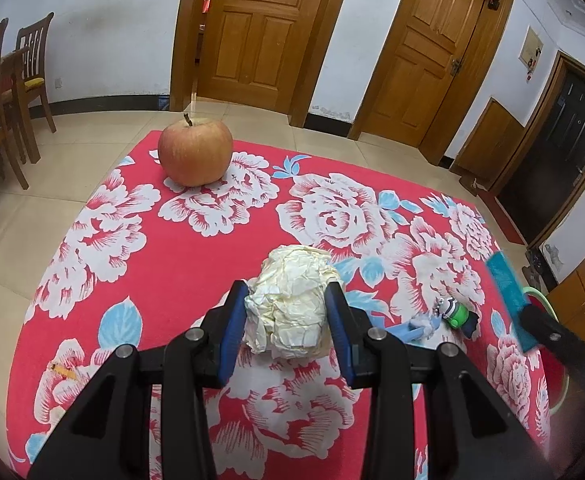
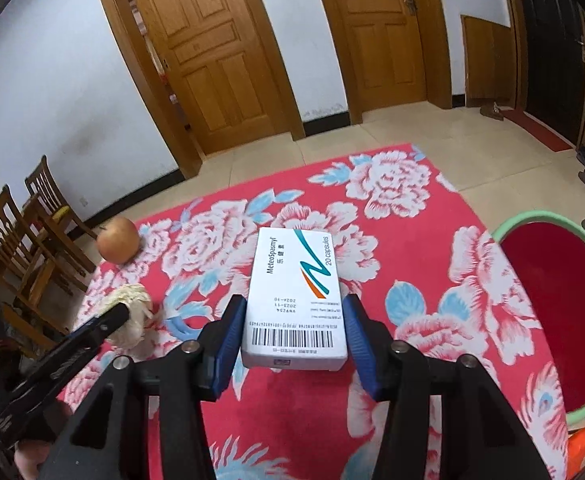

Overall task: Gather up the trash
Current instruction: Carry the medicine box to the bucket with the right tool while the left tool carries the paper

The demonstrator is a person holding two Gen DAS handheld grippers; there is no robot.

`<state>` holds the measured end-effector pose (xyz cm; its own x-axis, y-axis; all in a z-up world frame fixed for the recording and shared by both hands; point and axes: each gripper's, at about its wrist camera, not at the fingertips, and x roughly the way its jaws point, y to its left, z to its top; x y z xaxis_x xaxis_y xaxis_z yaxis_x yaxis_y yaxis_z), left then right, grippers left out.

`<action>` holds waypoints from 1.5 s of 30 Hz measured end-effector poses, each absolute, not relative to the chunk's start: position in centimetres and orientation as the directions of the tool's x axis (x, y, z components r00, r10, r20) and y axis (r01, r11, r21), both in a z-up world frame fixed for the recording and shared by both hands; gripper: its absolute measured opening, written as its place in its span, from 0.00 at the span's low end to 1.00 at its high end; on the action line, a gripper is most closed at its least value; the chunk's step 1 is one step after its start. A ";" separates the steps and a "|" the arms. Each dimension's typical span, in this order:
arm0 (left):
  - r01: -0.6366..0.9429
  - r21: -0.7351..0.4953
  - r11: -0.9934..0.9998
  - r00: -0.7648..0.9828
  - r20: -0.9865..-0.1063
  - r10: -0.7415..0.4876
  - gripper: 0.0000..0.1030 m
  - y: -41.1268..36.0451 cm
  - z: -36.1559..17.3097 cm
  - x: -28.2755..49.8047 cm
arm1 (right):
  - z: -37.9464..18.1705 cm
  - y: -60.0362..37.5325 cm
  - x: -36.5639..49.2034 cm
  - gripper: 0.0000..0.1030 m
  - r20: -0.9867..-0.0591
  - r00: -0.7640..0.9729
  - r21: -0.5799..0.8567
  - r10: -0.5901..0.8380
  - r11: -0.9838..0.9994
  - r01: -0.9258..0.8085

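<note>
I take the apple (image 1: 195, 151) as my marker: it sits at the far left corner of the table with the red flowered cloth (image 1: 180, 264). Beyond and left of it stand wooden chairs (image 1: 10, 92), cut off by the picture's edge. Nearer me and right of the apple, my left gripper (image 1: 288, 312) pinches a crumpled ball of whitish paper (image 1: 288, 304), both blue pads pressed into its sides; its underside is hidden, so I cannot tell if it rests on the cloth. Further right of the apple lies a small heap I can hardly make out: a green-and-white striped bit (image 1: 454, 312) with pale blue scraps. Further right again, my right gripper (image 2: 296, 332) has a white MeteoSpasmyl capsule box (image 2: 296, 292) between its pads, narrowed around it; the left pad touches the box, while the right pad's contact is hard to judge. Far right of the apple, off the table's edge, stands a red bin with a green rim (image 2: 508, 228), partly cut off.
</note>
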<state>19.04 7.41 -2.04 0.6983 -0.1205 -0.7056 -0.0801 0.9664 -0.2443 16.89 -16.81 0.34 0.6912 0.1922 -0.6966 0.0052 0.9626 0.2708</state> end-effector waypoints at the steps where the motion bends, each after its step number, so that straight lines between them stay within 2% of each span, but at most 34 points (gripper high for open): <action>1: -0.079 -0.245 0.966 0.697 -0.706 -0.122 0.39 7.4 -2.1 19.0 | 0.7 -17.0 16.5 0.51 -0.690 0.699 0.270 0.187 0.963 0.009; 16: -0.056 -0.283 0.957 0.717 -0.679 -0.159 0.39 7.4 -1.1 18.4 | 4.9 -22.6 10.1 0.51 -0.616 0.783 0.273 0.079 0.955 0.118; 24: 0.011 -0.283 0.959 0.751 -0.631 -0.194 0.39 5.8 1.7 16.9 | 5.2 -26.4 7.4 0.51 -0.590 0.807 0.322 0.008 0.919 0.226; 33: 0.133 -0.313 0.940 0.756 -0.582 -0.300 0.39 1.8 4.9 14.5 | 2.6 -31.7 5.3 0.51 -0.630 0.775 0.363 -0.050 0.863 0.351; 45: 0.254 -0.284 0.924 0.694 -0.612 -0.379 0.39 -5.7 5.4 14.2 | -0.4 -36.1 5.3 0.52 -0.664 0.746 0.399 -0.048 0.821 0.408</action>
